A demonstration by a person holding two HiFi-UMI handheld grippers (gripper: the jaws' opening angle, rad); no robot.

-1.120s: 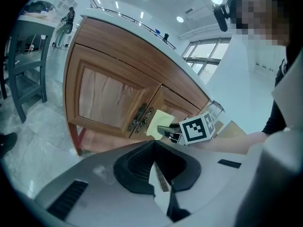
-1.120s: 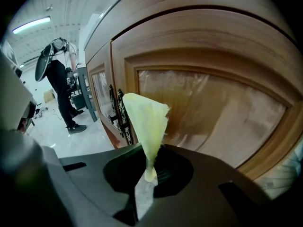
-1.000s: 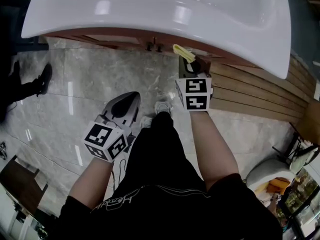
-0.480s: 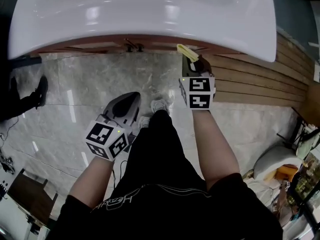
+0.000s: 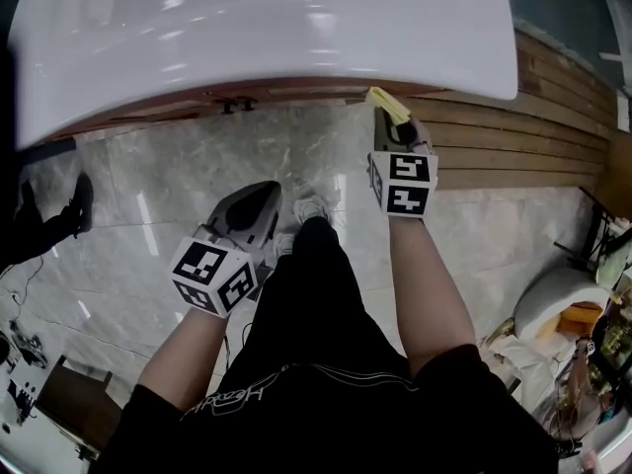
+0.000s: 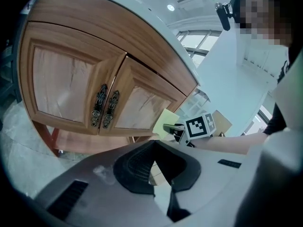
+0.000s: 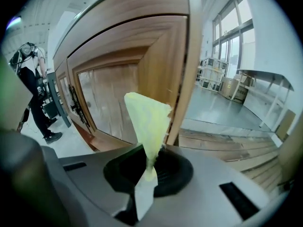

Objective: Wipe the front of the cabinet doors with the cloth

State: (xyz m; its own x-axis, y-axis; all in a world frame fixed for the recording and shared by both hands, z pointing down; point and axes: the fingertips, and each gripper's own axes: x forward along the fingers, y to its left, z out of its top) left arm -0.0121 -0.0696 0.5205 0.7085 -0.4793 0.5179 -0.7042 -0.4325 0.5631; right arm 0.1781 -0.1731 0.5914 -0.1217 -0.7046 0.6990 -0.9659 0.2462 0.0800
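As the right gripper (image 7: 148,170) pinches the cloth (image 7: 147,117), seemingly just off the right cabinet door (image 7: 108,103), press flat, stroke evenly; left gripper (image 6: 155,163) jaws meet, empty.

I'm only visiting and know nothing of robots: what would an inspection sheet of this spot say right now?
Surface: wooden cabinet doors under a white basin.
Job's things: yellow cloth by the cabinet's right edge; contact cannot be told.
Clutter: bags on the marble floor, right.
Grippers: right gripper shut on cloth; left gripper shut, empty.
Cables: thin wires on the floor, left.
Surroundings: wooden slats; another person's shoe.
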